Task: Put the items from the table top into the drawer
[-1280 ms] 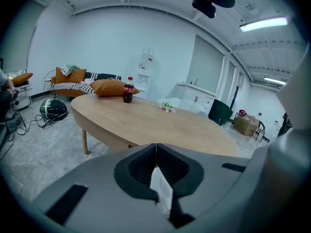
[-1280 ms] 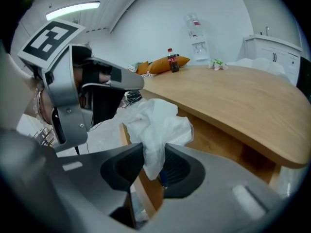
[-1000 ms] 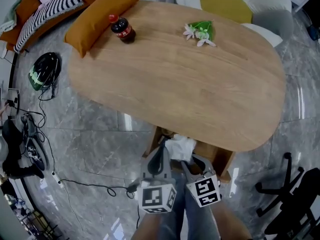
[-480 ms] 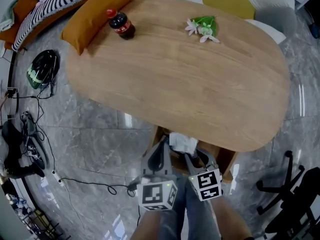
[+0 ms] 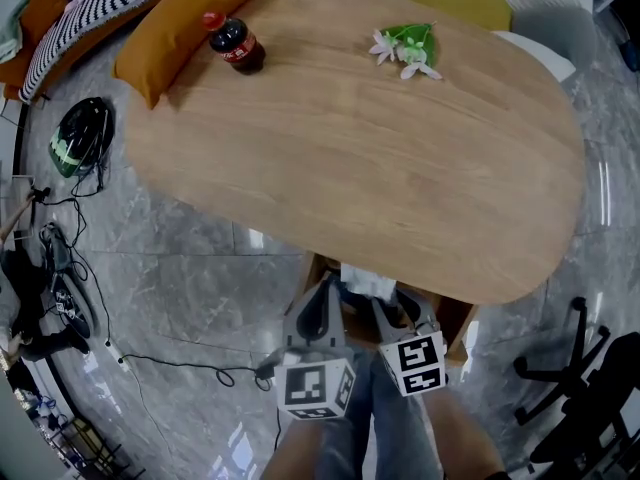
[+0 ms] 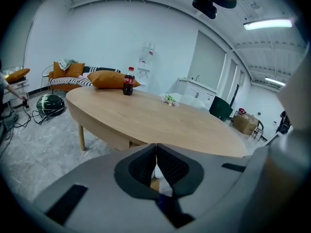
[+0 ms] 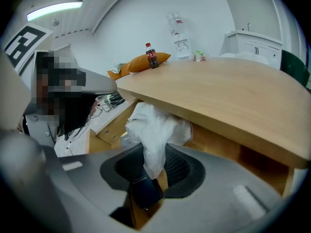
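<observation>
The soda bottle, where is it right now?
In the head view the soda bottle stands at the far left end of the table, right beside the orange cushion.

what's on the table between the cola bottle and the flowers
Nothing. In the head view, the stretch of table top between the cola bottle and the flowers is bare wood.

Bright room. A long white ceiling lamp [image 6: 269, 24] glows upper right in the left gripper view. Edges bend and go dark. The shiny grey stone floor [image 5: 190, 278] shows pale glare.
</observation>
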`<action>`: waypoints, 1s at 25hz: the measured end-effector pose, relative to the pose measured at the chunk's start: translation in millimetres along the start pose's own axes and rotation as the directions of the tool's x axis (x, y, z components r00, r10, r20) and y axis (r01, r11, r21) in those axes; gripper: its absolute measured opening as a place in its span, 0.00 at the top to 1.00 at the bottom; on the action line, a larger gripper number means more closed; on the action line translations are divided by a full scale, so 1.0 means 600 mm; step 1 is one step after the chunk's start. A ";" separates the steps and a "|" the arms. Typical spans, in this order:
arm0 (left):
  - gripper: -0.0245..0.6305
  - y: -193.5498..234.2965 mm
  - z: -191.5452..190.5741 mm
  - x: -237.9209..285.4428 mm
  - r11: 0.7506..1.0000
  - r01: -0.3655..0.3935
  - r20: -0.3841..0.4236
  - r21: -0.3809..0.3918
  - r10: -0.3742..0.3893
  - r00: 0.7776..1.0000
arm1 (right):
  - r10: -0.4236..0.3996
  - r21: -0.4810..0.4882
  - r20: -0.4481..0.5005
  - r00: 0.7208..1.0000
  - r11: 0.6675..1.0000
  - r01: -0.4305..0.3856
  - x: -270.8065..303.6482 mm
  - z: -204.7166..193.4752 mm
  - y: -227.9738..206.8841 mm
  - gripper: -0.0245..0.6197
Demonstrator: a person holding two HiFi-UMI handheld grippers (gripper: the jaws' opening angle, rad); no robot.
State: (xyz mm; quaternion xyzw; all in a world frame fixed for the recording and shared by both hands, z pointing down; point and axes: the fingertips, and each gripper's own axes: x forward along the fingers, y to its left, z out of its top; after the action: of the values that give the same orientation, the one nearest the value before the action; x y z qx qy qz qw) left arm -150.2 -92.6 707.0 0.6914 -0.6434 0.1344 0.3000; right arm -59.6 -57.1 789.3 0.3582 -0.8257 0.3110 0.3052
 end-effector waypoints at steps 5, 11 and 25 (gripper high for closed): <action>0.95 0.024 0.004 0.007 0.999 -0.036 0.007 -0.013 0.036 0.999 | -0.018 0.005 -0.002 1.000 1.000 0.018 0.008 0.003 -0.013 0.79; 0.95 0.024 0.000 0.012 1.000 -0.030 -0.010 -0.004 0.030 1.000 | -0.026 0.021 -0.011 1.000 0.999 0.027 0.013 0.001 -0.023 0.78; 0.95 0.014 -0.014 0.019 1.000 -0.003 -0.033 -0.005 0.003 0.999 | -0.005 0.062 -0.098 0.995 0.998 0.011 0.030 -0.023 -0.025 0.65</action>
State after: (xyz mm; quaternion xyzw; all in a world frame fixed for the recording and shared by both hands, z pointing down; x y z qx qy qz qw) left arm -155.0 -96.8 722.3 0.6873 -0.6396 0.1446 0.3123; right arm -54.3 -62.4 815.3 0.3554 -0.7982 0.3526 0.3350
